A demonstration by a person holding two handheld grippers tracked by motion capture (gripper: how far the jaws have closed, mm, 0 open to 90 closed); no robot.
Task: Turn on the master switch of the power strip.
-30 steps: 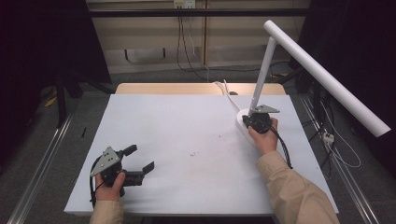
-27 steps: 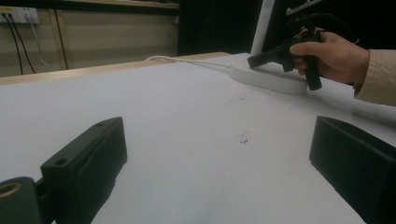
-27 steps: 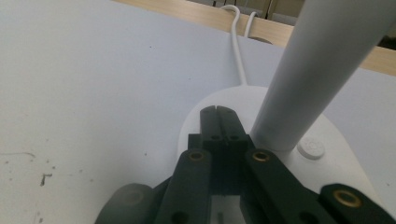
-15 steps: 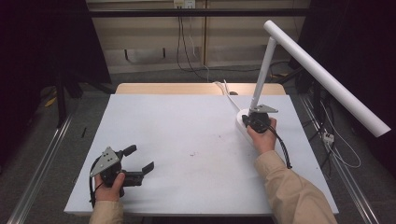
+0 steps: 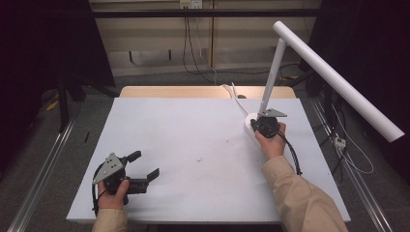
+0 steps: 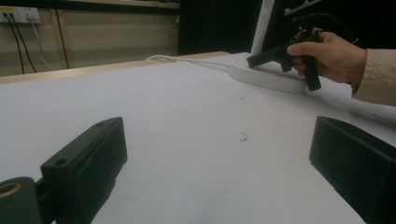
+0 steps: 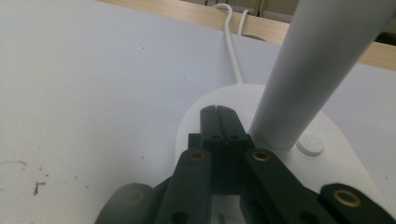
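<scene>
my right jaws sit on the lamp base, button just to their right

in the right gripper view my right gripper [image 7: 218, 111] has its jaws pressed together with nothing between them, tips resting on the white lamp base [image 7: 205, 105] just left of the pole [image 7: 308, 79]. the round button [image 7: 310, 143] lies low and right of the tips, past the foot of the pole, so i judge the coming move is a short shift rightward and back toward me before pressing down. in the high view the lamp [image 5: 333, 79] stands at the right of the worktop [image 5: 193, 130], its long head slanting down to the right edge of the frame. my left gripper [image 5: 142, 169] is at lower left, well apart from it, jaws wide and holding nothing; the right hand [image 5: 271, 142] is plainly the nearer one.
</scene>
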